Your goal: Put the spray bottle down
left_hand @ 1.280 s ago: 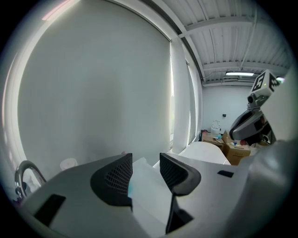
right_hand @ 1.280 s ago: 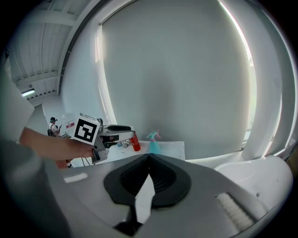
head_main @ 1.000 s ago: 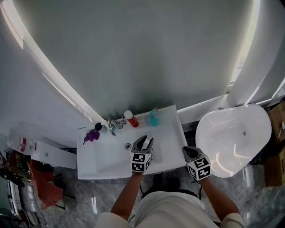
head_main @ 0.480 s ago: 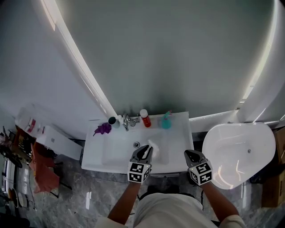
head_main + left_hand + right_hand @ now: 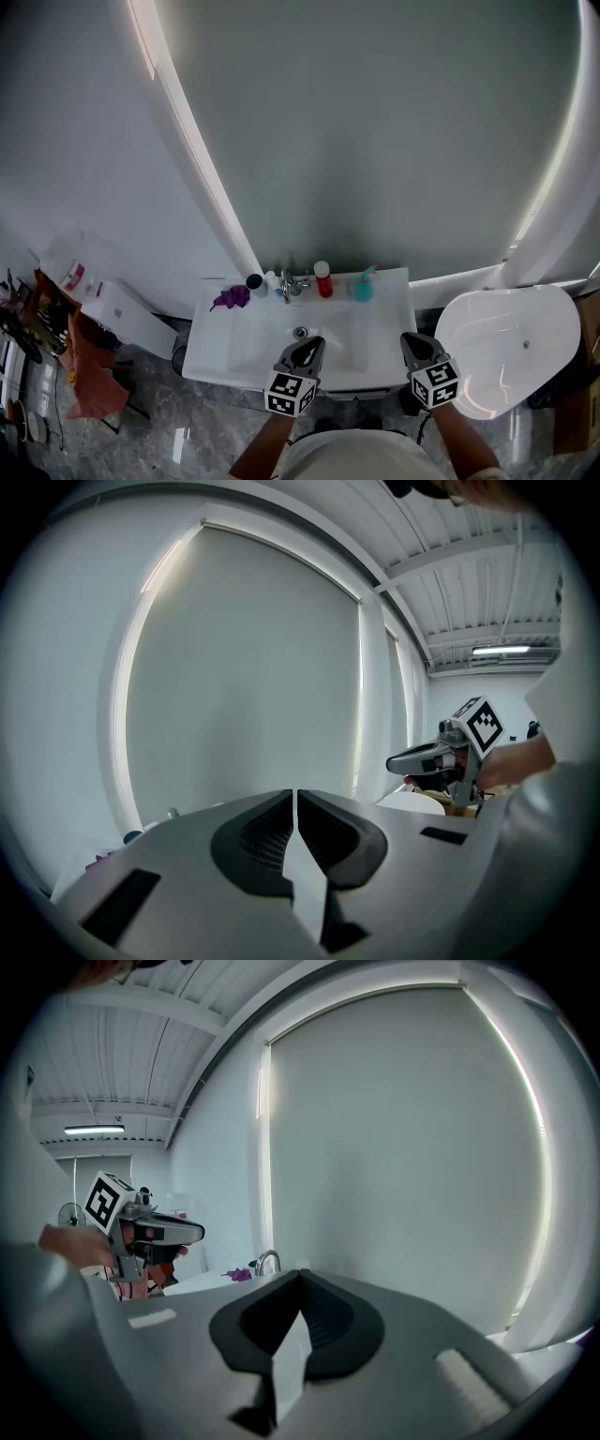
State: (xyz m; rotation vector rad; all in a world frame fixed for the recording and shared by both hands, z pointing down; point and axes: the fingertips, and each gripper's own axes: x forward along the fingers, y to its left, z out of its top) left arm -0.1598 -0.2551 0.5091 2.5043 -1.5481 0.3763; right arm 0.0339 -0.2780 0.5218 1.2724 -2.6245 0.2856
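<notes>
At the far left, on the floor beside the sink [image 5: 223, 358], a white box [image 5: 120, 314] and a reddish cloth [image 5: 92, 380] are seen. The white sink is set against the wall.

Several things are lined up along the sink's back edge. A purple item [image 5: 231, 298], whose nature cannot be told, is placed near the back left corner. It is followed by a dark-capped container [image 5: 254, 281], the faucet [image 5: 291, 284] and a red bottle [image 5: 323, 280] with a white cap. A teal bottle [image 5: 362, 287] with a pointed top is stood towards the back right corner.

In the basin the drain [image 5: 300, 332] is seen. Just right of it the spray bottle [image 5: 329, 339] is laid on the basin floor, a small white shape too small for its details to be made out. It is gripped by neither claw.

The left claw [image 5: 310, 345] is held over the middle of the sink's front edge and is pointed towards the basin, with the spray bottle just beside its tips. Its jaws are being closed, only a thin slit is left between them, and nothing is found in that slit.

The right claw [image 5: 412, 339] is held at the front right corner of the sink. It is clenched, its jaws are met at the tips, and nothing is grasped.

To the right of the sink, well apart from the bottles, a white oval fixture [image 5: 506, 319] is seen.
</notes>
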